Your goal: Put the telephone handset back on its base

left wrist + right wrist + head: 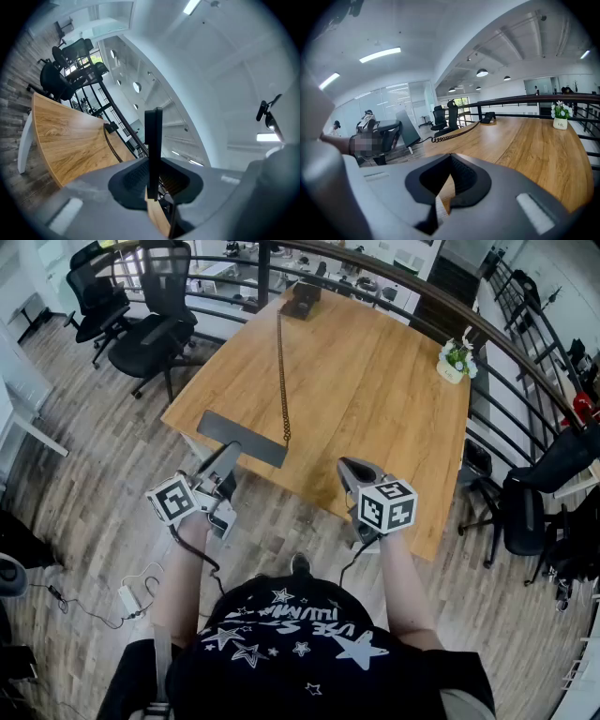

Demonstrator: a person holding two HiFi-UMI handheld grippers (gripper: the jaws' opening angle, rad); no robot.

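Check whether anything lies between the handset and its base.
Nothing visible does. From the handset in the left gripper at the near edge to the base at the far end lies bare tabletop, crossed only by the coiled cord. The flower pot stands well aside.

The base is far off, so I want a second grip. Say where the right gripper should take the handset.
Probably the near long edge of the handset, right of the left gripper, coming from the person's side: it is a thin flat slab, and the cord leaves its right end.
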